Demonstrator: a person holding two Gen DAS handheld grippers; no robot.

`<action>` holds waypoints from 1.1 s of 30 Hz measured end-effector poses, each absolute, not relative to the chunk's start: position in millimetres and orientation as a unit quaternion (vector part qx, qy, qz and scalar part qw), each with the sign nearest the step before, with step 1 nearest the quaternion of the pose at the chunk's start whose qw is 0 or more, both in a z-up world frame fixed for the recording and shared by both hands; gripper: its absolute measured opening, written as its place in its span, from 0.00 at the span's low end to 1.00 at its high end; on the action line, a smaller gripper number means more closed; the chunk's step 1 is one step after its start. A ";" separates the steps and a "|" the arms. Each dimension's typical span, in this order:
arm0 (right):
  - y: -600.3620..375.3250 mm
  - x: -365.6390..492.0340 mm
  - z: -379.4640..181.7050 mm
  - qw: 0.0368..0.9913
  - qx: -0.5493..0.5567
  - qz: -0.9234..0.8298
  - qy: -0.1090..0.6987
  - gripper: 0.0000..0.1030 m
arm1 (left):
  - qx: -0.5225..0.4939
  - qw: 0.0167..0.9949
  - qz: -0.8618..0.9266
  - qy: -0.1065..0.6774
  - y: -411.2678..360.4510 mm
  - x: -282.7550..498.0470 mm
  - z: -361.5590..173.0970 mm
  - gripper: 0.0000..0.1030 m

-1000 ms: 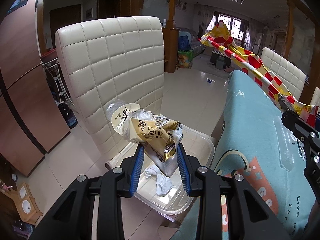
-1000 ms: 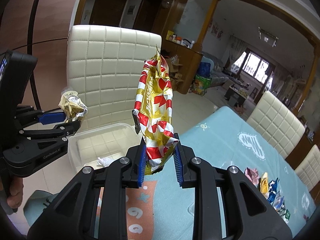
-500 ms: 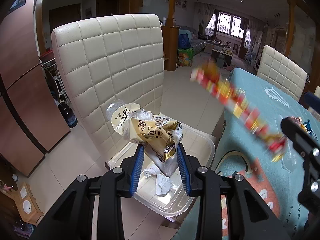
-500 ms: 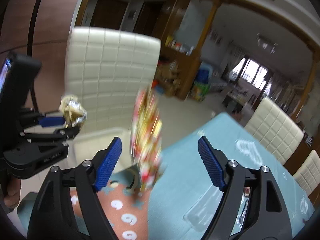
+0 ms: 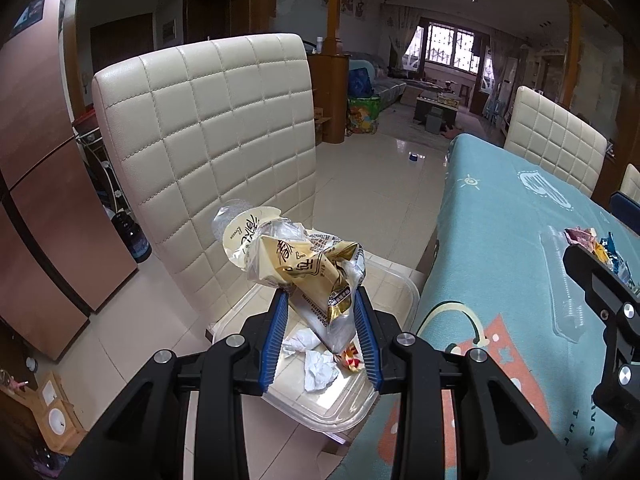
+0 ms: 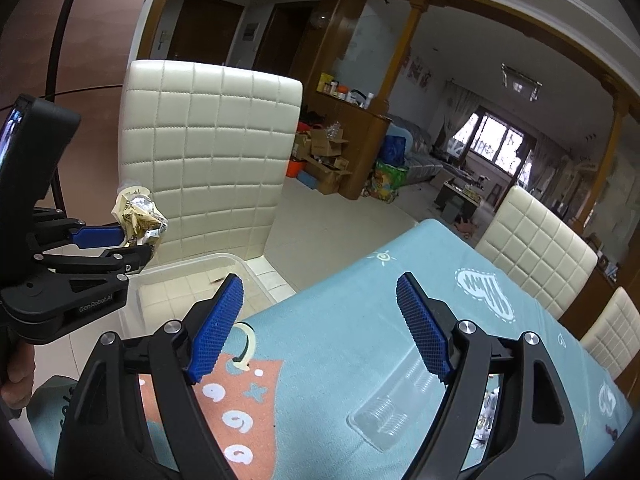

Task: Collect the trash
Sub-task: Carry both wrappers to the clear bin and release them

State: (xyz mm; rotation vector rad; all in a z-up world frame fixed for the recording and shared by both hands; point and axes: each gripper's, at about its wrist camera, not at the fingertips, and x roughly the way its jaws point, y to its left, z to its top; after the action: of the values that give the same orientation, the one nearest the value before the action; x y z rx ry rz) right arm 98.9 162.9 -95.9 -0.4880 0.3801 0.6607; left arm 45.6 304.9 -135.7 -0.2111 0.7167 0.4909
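Two grippers: the left gripper [image 5: 320, 332] pinches a gold wrapper [image 5: 304, 268] above the clear bin [image 5: 394, 280] on the chair; released off-centre, it could miss the rim. Right gripper [image 6: 320, 324] gapes empty, jaws just opened. Only the left view shows tissue [image 5: 318, 368] inside

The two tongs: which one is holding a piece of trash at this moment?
The left tongs, shut on the crumpled gold and clear wrapper above the plastic bin. The right tongs have just been opening and hold nothing.
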 end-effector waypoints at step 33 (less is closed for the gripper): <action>148.0 145.2 -116.5 0.904 -0.196 0.286 0.251 0.80 | -0.083 0.905 0.233 0.347 301.4 83.9 -142.2 0.76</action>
State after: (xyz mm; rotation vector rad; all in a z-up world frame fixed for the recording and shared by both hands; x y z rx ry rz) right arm 145.2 148.0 -116.5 -0.4056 0.5185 0.5910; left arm 83.9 301.4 -142.2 -0.1717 0.7168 0.4822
